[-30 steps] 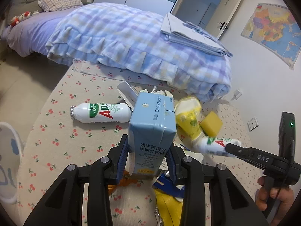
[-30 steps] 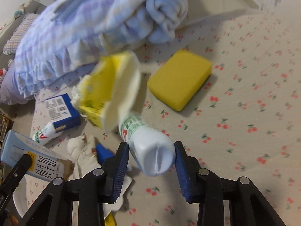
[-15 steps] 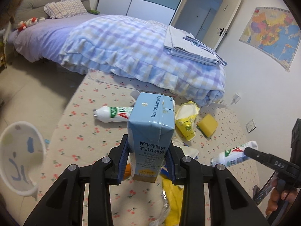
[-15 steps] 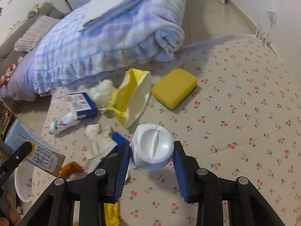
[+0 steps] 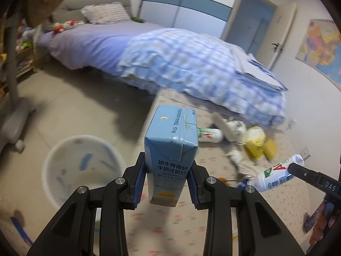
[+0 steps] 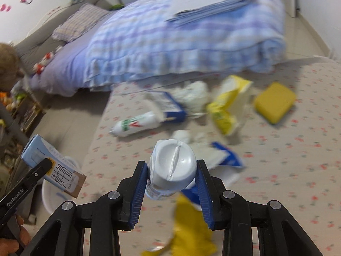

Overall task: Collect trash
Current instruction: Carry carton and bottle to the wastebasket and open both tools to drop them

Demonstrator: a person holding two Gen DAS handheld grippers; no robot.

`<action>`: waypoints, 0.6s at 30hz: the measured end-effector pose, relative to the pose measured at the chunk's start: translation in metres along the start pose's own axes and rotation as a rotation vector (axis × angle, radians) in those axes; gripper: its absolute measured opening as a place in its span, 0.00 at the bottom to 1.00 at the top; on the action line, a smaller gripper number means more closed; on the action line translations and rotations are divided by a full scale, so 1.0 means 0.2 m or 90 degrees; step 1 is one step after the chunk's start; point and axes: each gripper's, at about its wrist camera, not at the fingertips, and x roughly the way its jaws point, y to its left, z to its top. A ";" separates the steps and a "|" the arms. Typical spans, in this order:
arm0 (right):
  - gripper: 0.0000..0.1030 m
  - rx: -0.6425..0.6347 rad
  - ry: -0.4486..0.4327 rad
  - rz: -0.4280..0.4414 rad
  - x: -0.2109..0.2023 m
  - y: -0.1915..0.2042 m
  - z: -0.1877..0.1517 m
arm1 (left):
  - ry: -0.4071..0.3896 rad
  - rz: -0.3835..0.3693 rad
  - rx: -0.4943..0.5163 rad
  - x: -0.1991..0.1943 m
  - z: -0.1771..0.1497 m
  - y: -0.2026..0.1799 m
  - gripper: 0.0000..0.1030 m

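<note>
My left gripper point(image 5: 167, 183) is shut on a light blue milk carton point(image 5: 170, 149), held upright above the rug's left edge; the same carton point(image 6: 49, 166) shows at the left of the right wrist view. A white bin point(image 5: 70, 166) stands on the floor below and left of it. My right gripper point(image 6: 172, 183) is shut on a white plastic bottle point(image 6: 172, 166), its base toward the camera; that bottle point(image 5: 277, 175) also appears at the right of the left wrist view. On the cherry-print rug point(image 6: 298, 170) lie another white bottle point(image 6: 136, 124), a blue box point(image 6: 170, 106), yellow wrappers point(image 6: 226, 106), crumpled tissue point(image 6: 191, 93).
A bed with a checked blue quilt point(image 5: 191, 64) borders the rug at the back. A yellow sponge point(image 6: 275, 102) lies at the rug's right. A grey fan stand point(image 5: 12, 111) is on the floor at the left. A hand point(image 6: 12, 241) grips the left tool.
Both grippers lifted away from the trash pile with their loads and swung left; the white bin came into view under the carton. The pile now looks smaller and farther off.
</note>
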 end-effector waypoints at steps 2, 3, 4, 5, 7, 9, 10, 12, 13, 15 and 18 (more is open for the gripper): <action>0.39 -0.009 0.006 0.014 0.05 0.09 -0.01 | 0.000 0.018 -0.009 -0.02 -0.01 0.10 0.36; 0.39 -0.013 0.009 0.020 0.07 0.13 -0.02 | 0.000 0.028 -0.016 -0.03 -0.01 0.16 0.36; 0.39 -0.019 0.012 0.028 0.09 0.18 -0.02 | 0.000 0.036 -0.022 -0.04 -0.01 0.21 0.36; 0.39 -0.021 0.014 0.035 0.11 0.21 -0.03 | 0.000 0.044 -0.028 -0.05 -0.01 0.26 0.36; 0.39 -0.026 0.020 0.054 0.16 0.30 -0.04 | 0.001 0.059 -0.041 -0.07 -0.02 0.37 0.36; 0.39 -0.030 0.025 0.073 0.20 0.38 -0.05 | 0.005 0.073 -0.053 -0.07 -0.03 0.46 0.36; 0.39 -0.032 0.027 0.082 0.22 0.41 -0.06 | 0.008 0.080 -0.057 -0.07 -0.04 0.49 0.36; 0.39 -0.037 0.034 0.104 0.27 0.50 -0.09 | 0.012 0.092 -0.063 -0.06 -0.05 0.56 0.37; 0.39 -0.039 0.038 0.112 0.29 0.53 -0.10 | 0.011 0.089 -0.065 -0.06 -0.05 0.58 0.37; 0.39 -0.043 0.043 0.124 0.35 0.59 -0.11 | 0.033 0.098 -0.067 -0.03 -0.05 0.62 0.60; 0.39 -0.052 0.048 0.133 0.40 0.67 -0.14 | 0.035 0.125 -0.078 -0.05 -0.07 0.67 0.76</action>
